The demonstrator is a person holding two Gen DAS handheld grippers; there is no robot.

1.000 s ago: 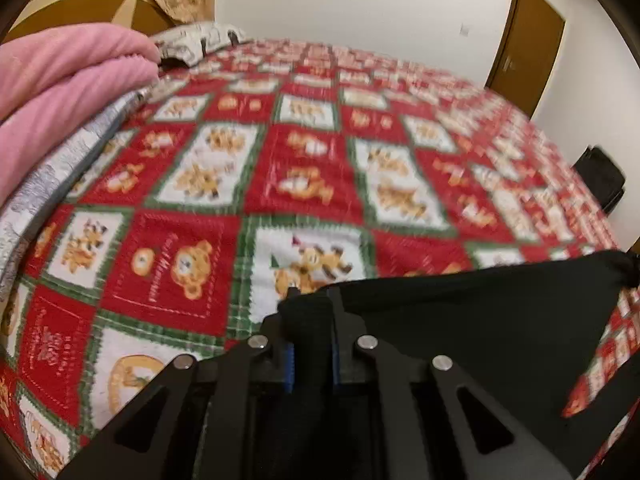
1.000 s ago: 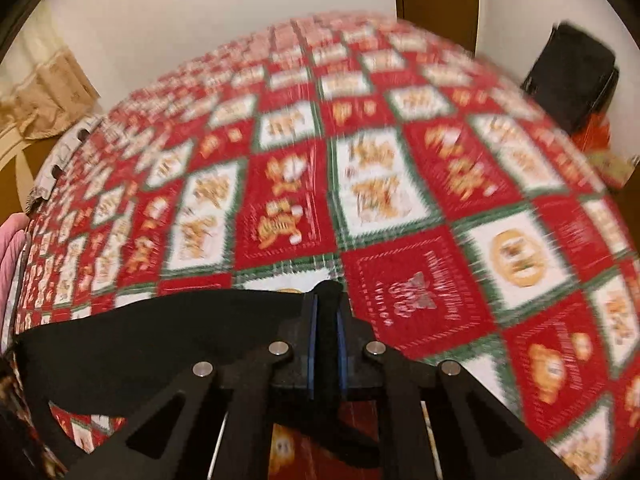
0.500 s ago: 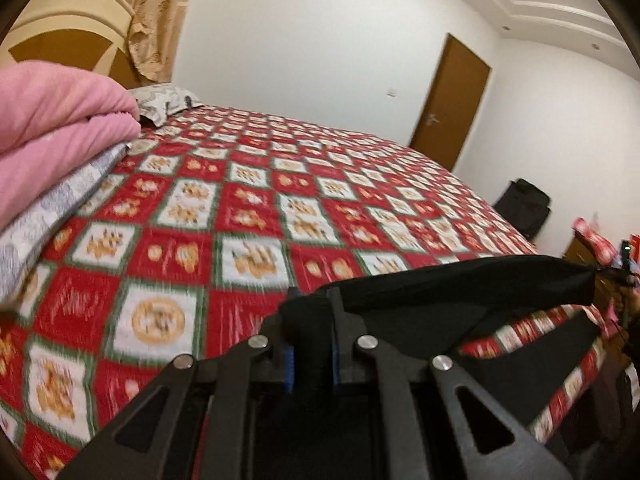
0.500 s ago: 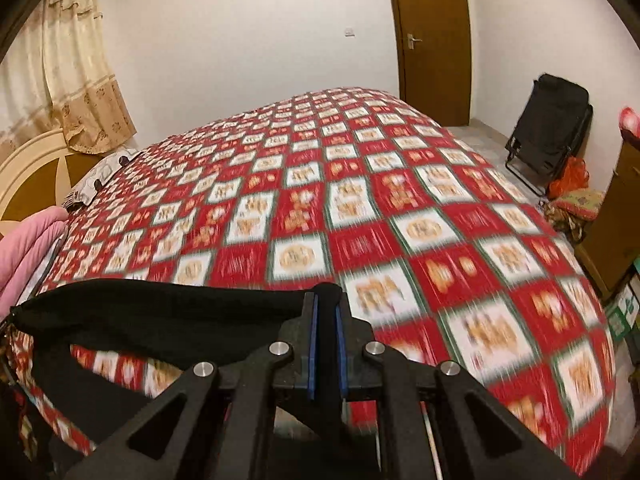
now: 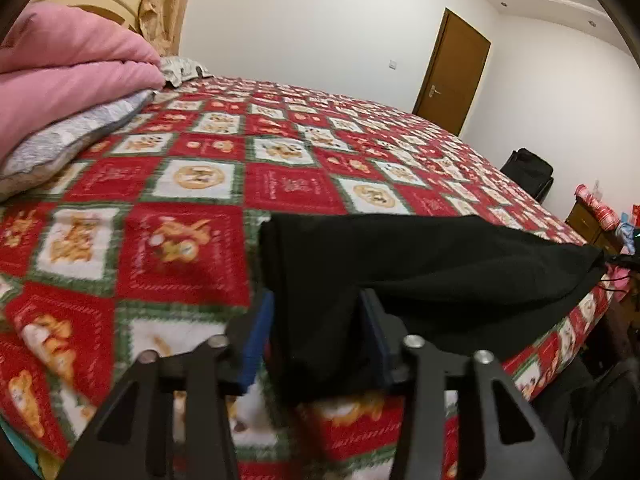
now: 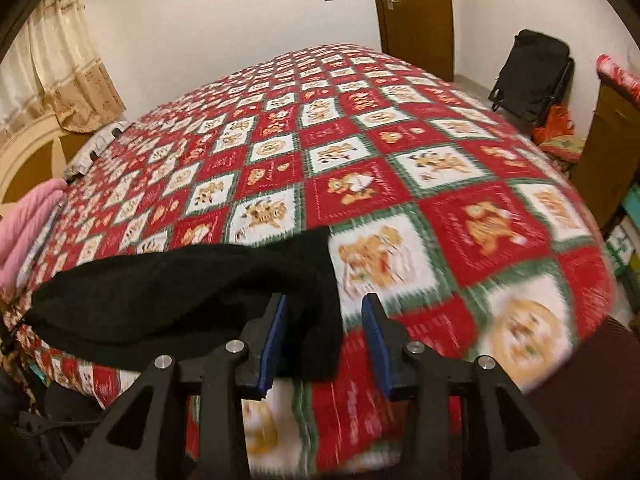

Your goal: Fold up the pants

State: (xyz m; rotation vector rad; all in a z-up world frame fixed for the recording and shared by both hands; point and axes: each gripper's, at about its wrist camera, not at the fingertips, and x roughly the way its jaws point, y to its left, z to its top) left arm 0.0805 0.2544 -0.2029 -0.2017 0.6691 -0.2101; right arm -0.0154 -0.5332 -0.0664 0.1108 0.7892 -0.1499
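The black pants point(image 5: 420, 264) lie across the near edge of the bed, stretched between the two grippers; they also show in the right wrist view point(image 6: 180, 296). My left gripper point(image 5: 316, 300) is open, its blue pads on either side of one end of the pants. My right gripper point(image 6: 324, 304) is open, with the other end of the pants lying between its pads, closer to the left pad. The lower part of the pants hangs over the bed edge and is hidden.
A red, white and green patchwork quilt point(image 5: 280, 148) covers the bed. Folded pink and grey blankets point(image 5: 68, 80) sit at the left by the headboard. A black folded chair point(image 6: 528, 76), a brown door point(image 5: 452, 72) and a wooden cabinet point(image 6: 608, 136) stand beyond the bed.
Both grippers were shut on the pants and holding them stretched above the bed. They came down to the quilt and both have opened, leaving the pants lying between the pads.
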